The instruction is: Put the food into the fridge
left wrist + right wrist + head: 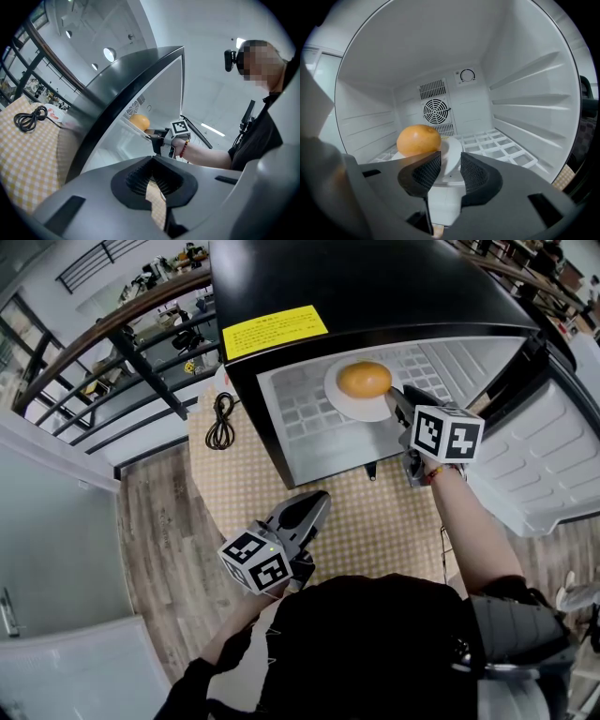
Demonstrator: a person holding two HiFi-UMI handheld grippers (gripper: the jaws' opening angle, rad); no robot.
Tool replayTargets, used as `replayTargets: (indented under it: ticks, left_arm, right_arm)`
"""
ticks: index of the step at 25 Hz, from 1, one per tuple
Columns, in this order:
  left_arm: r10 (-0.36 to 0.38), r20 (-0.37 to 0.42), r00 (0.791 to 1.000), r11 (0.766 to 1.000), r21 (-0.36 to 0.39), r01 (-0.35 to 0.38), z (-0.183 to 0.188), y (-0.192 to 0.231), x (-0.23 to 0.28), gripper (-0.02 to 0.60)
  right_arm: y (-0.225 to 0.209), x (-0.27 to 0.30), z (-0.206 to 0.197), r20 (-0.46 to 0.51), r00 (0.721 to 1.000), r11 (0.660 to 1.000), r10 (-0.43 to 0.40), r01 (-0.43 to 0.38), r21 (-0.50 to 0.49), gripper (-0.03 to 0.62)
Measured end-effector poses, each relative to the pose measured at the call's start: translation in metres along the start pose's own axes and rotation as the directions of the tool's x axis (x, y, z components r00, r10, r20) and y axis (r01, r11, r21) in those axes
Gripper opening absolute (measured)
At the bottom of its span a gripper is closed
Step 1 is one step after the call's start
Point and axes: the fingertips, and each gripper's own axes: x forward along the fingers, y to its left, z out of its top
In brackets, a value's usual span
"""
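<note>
An orange lies on a white plate on the white shelf inside the open black fridge. My right gripper reaches into the fridge at the plate's right rim. In the right gripper view the orange sits left of the jaws. The plate has its rim in the gap of my right gripper, whose pads stand apart and do not press on it. My left gripper hangs low over the table in front of the fridge. In its own view my left gripper is shut and empty.
The fridge stands on a table with a checked cloth. Its white-lined door swings open to the right. A coiled black cable lies on the table left of the fridge. A dark railing runs behind.
</note>
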Motion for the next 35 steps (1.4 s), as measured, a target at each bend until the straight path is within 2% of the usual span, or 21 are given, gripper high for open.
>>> replayTargets:
  ticks: [14,20,26,32,35]
  left_arm:
    - [0.010,-0.004,1.000,1.000,-0.009,-0.010,-0.003,0.003,-0.002,0.012]
    - [0.015,-0.001,1.000,0.999,-0.028,-0.015,-0.005,0.007,-0.002,0.012]
    - [0.017,0.001,1.000,0.999,-0.033,-0.017,-0.005,0.008,0.000,0.012]
    - [0.003,-0.026,1.000,1.000,0.028,-0.003,-0.010,0.007,0.001,0.012]
    - [0.022,-0.028,0.999,0.999,0.026,-0.021,-0.014,0.012,-0.002,0.012]
  right_arm:
    - [0.002,0.003,0.001,0.007,1.000,0.990,-0.004,0.005,-0.144,0.137]
    - [0.005,0.005,0.004,0.015,1.000,0.967,-0.024,0.027,-0.252,0.137]
    - [0.008,0.004,0.006,0.025,0.999,0.953,-0.029,0.035,-0.301,0.135]
    - [0.011,0.004,0.006,0.043,0.999,0.942,-0.012,0.025,-0.334,0.127]
    - [0.014,0.003,0.007,0.059,0.998,0.923,-0.015,0.036,-0.384,0.117]
